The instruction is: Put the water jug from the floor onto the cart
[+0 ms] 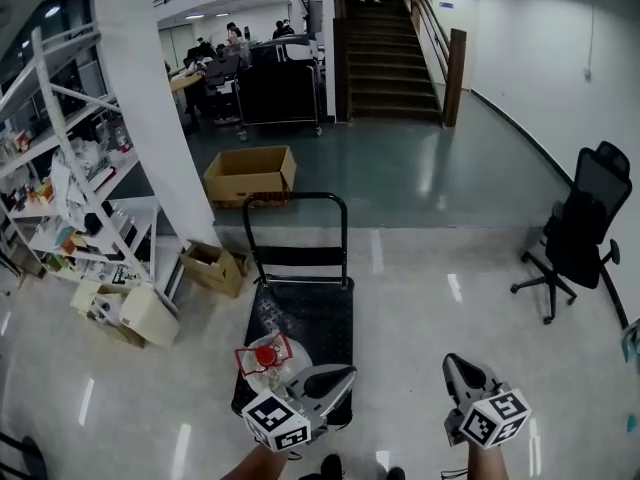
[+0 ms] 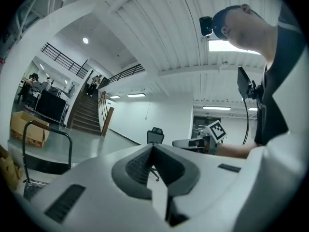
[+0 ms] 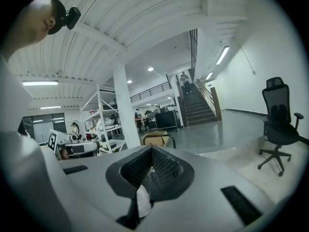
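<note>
- Black cart is standing on the glossy pale floor, its handle at the far end.
- The clear jug, with a red cap and red carry handle, appears to be sitting on the cart's near left corner, not on the floor.
- The left gripper is hovering just right of the jug, its fingers clenched together on nothing.
- The right gripper is hanging over bare floor, well apart from the cart, its fingers likewise clenched and empty.
- Judging from this, the jug is already placed, and the step in hand is clearing away from it.
- To do this well, keep the left gripper off the red handle so that the jug is not being nudged, and check that its base is resting fully on the cart, not overhanging the corner.
- A white pillar is rising on the left, with a cluttered white shelf behind it and small boxes at its foot.
- A large open box is lying beyond the cart on darker floor.
- A black chair is standing at the right; stairs are climbing at the back.
</note>
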Tool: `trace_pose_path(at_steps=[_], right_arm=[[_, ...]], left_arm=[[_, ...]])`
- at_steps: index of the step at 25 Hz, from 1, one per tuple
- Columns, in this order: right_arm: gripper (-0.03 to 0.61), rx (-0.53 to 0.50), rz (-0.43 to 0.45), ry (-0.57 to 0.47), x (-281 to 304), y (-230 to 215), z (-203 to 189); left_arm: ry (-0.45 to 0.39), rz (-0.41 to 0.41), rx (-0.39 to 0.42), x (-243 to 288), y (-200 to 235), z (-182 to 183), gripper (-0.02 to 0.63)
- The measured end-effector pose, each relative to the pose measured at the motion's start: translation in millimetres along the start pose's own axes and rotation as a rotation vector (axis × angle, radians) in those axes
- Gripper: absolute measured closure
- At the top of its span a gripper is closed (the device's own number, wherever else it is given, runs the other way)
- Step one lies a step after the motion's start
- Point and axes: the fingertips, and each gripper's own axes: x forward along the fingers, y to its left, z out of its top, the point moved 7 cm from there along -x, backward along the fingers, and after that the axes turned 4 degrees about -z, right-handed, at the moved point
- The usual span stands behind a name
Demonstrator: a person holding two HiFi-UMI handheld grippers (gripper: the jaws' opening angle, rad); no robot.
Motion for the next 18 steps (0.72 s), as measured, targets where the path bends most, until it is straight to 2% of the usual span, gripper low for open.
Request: trace_pose_path(at_steps=[5, 8, 14, 18], right_arm=[[0.578, 0.018, 0.046, -0.056, -67.3, -1.3, -4.7], [0.578, -0.043, 0.056, -0.075, -117.8, -14.2, -10.2], [0.578, -0.064, 0.101, -0.061, -208.9, -31.8, -29.6], [0.578, -0.035, 0.118, -0.077, -257.8, -25.1, -32.7]], left_arm=[[-0.005, 0.021, 0.023, 2.1, -73.2, 6.2, 0.612], [-0.022, 0.054, 0.044, 9.5, -128.9, 3.0, 0.612], [-0.029, 0.163, -0.035, 4.4, -233.6, -20.9, 0.612], [-0.012, 0.13, 0.013, -13.8, -292.5, -20.2, 0.612]])
